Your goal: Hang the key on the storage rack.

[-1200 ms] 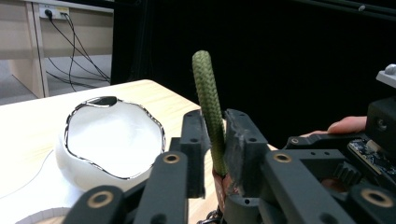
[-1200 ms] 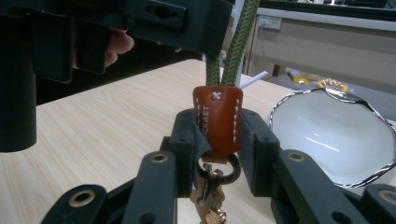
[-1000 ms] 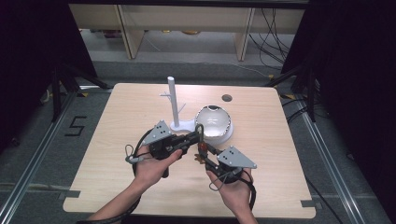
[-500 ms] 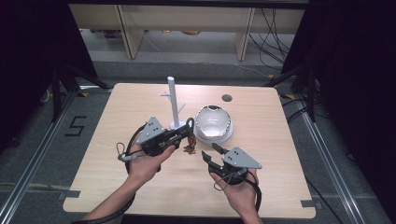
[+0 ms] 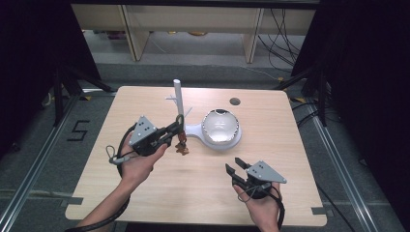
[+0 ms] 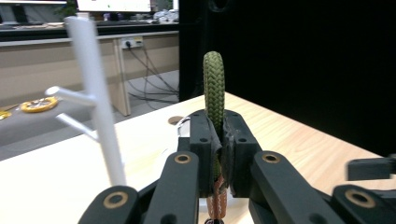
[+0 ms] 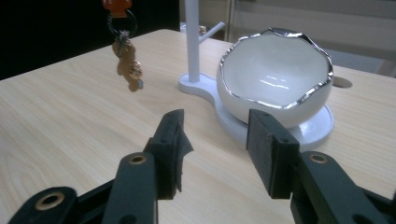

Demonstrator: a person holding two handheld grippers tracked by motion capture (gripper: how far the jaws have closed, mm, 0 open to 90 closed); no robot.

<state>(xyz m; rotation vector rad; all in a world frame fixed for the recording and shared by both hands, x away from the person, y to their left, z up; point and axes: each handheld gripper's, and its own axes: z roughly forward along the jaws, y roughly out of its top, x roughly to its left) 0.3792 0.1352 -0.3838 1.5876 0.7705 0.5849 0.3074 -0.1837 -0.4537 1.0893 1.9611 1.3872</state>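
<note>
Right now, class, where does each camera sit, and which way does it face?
High view: above the table's near side, facing forward and down; forearms, left gripper, right gripper.
Left gripper view: behind closed jaws pinching the green loop, facing the white stand.
Right gripper view: behind open jaws, facing the bowl.
All three share the stand.

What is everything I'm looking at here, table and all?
Table: one, light wood, centre.
Stand: one, white, post with side pegs, on the table's far half.
Bowl: one, white with a silvery rim, on the stand's base, right of the post.
Keychain: one, green braided loop with a brown charm hanging below, held off the table beside the post.
Left gripper: one, black, jaws shut on the loop.
Right gripper: one, black, jaws open, holding nothing, near the table's front right.
Hands: two, gripping the grippers.
</note>
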